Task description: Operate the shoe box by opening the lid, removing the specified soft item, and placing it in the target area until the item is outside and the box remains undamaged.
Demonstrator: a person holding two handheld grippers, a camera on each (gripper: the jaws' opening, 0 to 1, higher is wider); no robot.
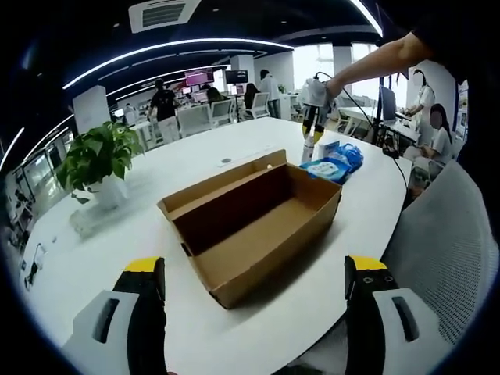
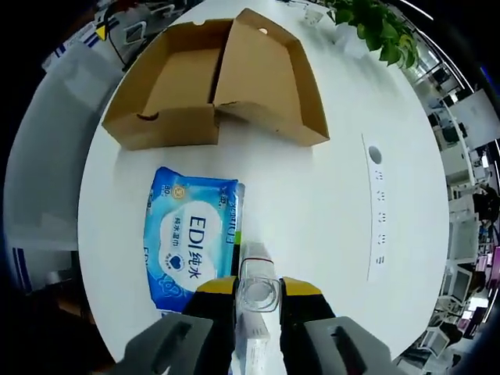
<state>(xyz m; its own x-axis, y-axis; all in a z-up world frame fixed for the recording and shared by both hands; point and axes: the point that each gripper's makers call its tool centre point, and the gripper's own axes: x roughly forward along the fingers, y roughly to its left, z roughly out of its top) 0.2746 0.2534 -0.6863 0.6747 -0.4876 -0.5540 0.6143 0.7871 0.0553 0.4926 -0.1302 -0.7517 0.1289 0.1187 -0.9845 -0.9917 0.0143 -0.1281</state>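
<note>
Right gripper [image 2: 258, 295] clamping clear bottle [image 2: 258, 308]

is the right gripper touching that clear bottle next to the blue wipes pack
Touching. In the right gripper view, the right gripper has its jaws closed against both sides of the clear bottle, beside the blue wipes pack.

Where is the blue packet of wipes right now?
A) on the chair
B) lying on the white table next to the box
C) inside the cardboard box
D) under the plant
B: the blue wipes packet lies flat on the white table, outside the open shoe box, whose inside looks empty in the left gripper view.
</note>
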